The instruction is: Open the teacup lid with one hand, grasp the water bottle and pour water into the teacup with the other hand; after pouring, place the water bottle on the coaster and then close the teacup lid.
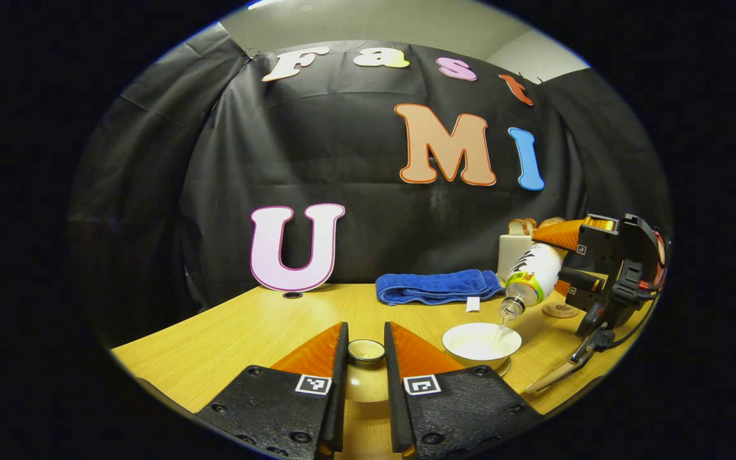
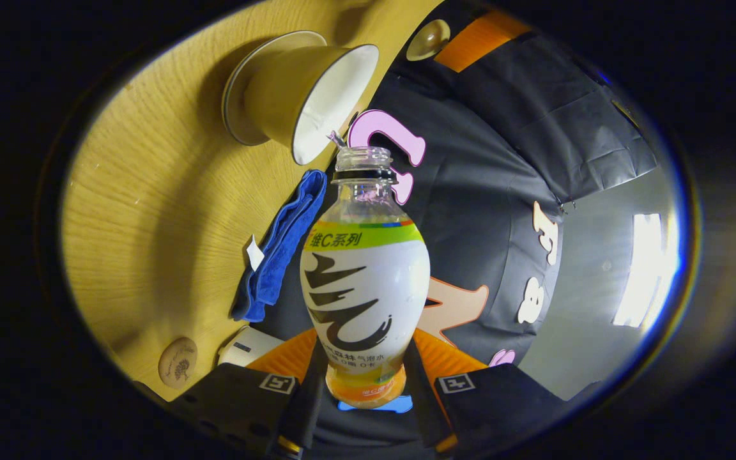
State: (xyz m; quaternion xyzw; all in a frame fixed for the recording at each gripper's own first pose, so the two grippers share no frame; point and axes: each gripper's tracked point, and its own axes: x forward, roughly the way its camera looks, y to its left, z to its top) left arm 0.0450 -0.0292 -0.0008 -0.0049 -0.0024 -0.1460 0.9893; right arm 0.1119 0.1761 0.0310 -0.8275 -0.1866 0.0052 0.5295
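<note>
Right gripper [image 2: 361,383] fingers clamped on the base of the water bottle [image 2: 365,287], tipped neck-down with its open mouth at the rim of the teacup [image 1: 482,342], a thin stream falling in. Left gripper [image 1: 366,348] fingers closed around the teacup lid [image 1: 366,350], held above the counter [image 1: 246,332]. Beyond: coaster [image 1: 560,310], blue towel [image 1: 435,285].

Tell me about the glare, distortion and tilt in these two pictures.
Left gripper view: fisheye bends the wooden table edge into a curve; soft sheen on the wood near the blue towel. Right gripper view: rolled sideways with the tipped water bottle, so the teacup looks tilted; a ceiling light blows out at right.
</note>
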